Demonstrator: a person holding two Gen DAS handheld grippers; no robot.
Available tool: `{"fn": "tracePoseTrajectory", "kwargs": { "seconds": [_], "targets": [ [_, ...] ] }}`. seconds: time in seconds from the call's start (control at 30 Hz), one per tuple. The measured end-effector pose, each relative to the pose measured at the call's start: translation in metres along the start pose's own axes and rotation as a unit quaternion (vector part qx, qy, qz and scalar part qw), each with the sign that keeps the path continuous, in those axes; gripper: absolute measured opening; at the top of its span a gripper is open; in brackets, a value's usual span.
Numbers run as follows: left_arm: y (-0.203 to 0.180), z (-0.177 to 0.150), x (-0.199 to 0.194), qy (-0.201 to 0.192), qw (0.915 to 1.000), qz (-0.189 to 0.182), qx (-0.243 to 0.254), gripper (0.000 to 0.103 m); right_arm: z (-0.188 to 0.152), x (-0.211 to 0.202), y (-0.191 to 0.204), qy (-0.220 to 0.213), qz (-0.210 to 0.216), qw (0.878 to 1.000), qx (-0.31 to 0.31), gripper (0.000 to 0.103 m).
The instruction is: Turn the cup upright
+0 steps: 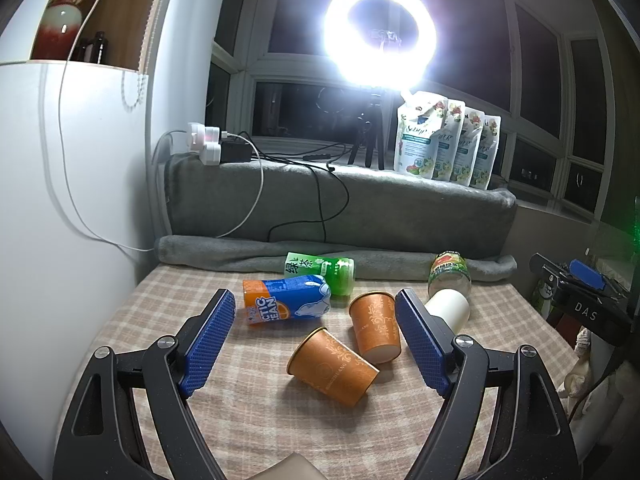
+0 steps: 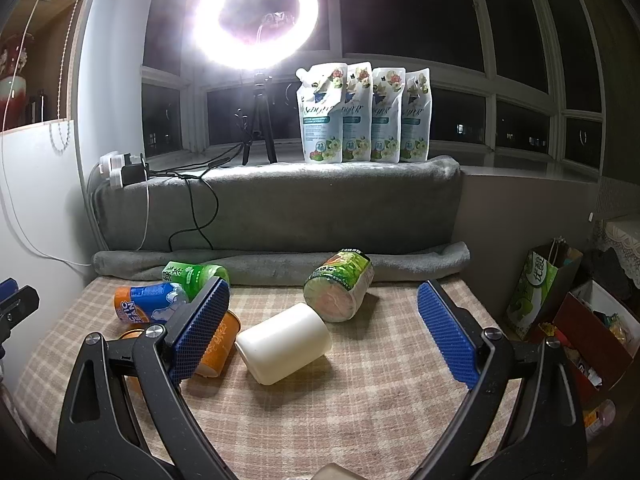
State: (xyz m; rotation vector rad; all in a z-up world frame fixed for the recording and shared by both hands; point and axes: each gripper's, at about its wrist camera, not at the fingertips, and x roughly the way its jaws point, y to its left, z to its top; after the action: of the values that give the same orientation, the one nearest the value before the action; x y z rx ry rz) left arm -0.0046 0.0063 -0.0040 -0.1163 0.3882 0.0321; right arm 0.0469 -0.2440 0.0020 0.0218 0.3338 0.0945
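Observation:
Two orange paper cups lie on the checked cloth: the near one (image 1: 332,366) on its side with its mouth to the left, the far one (image 1: 375,326) tipped over just behind it. A white cup (image 1: 448,306) lies on its side to their right; it also shows in the right wrist view (image 2: 284,344). My left gripper (image 1: 316,308) is open, above and short of the orange cups. My right gripper (image 2: 324,304) is open, with the white cup between and ahead of its fingers. The far orange cup (image 2: 218,346) is partly hidden behind the right gripper's left finger.
A blue-orange can (image 1: 286,300), a green can (image 1: 322,272) and a green-labelled jar (image 1: 450,274) lie on the cloth. A rolled grey towel (image 1: 240,252) lines the back edge. Pouches (image 2: 360,116) and a ring light (image 2: 256,12) stand on the sill. Boxes and a bag (image 2: 540,292) sit right of the table.

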Motion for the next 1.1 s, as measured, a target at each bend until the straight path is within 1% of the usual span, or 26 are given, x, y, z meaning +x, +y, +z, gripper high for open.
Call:
{"fn": "tracePoseTrajectory", "kwargs": {
  "seconds": [0.83,1.1],
  "targets": [
    [-0.0004,-0.0007,0.0001,0.001,1.0,0.0,0.0,0.082,-0.0005,0.0043,0.0007,0.005,0.0,1.0,0.001,0.097],
    [-0.0015,-0.005,0.001,0.007,1.0,0.001,0.001,0.082,-0.0054,0.0088,-0.0012,0.017,0.001,1.0,0.004,0.097]
  ]
}}
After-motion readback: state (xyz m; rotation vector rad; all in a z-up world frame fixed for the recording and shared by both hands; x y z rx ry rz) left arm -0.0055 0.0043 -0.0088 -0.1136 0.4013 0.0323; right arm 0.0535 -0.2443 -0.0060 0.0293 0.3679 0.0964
